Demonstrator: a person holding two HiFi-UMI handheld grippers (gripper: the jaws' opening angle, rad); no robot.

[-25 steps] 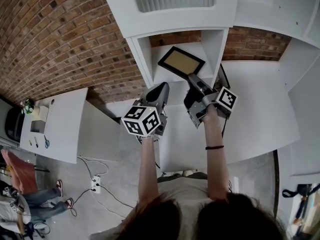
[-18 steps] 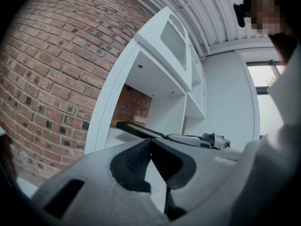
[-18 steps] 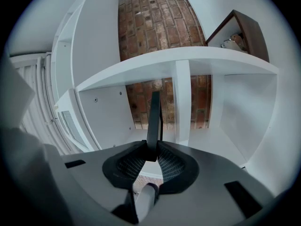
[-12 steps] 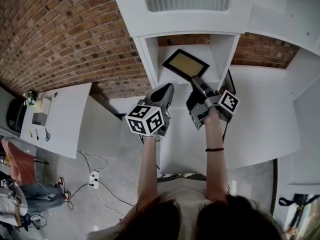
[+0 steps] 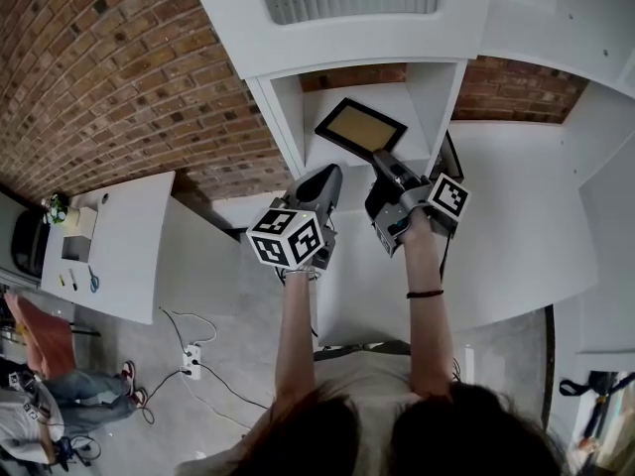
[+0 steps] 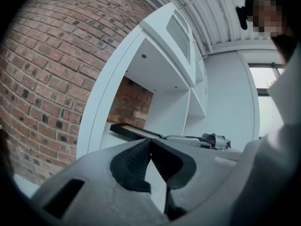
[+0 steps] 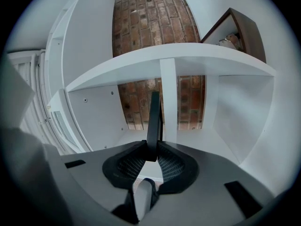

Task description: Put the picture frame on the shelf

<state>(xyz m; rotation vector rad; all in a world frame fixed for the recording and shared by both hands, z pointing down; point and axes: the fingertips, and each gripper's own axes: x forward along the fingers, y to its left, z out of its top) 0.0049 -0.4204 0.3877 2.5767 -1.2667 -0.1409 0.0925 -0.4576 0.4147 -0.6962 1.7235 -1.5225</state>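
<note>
Two grippers wait at the shelf's (image 5: 282, 117) front edge. The left gripper (image 6: 149, 147), jaws pressed together on nothing, hangs beside it. The right gripper (image 7: 153, 158) pinches the picture frame (image 5: 360, 127) by its near edge. The frame reaches straight ahead from the jaws into the compartment, roughly flat above the board.

a red brick wall (image 5: 119, 77) fills the head view from nine to eleven o'clock and shows again behind the open bays of a white shelf unit (image 5: 281, 117) at twelve. a white table (image 5: 124, 256) stands at nine o'clock on a grey floor (image 5: 238, 335), with a white power strip (image 5: 190, 364) and its cables at seven. in the left gripper view a bright window (image 6: 265, 112) sits at three o'clock under a ribbed white ceiling (image 6: 207, 13) at one.
</note>
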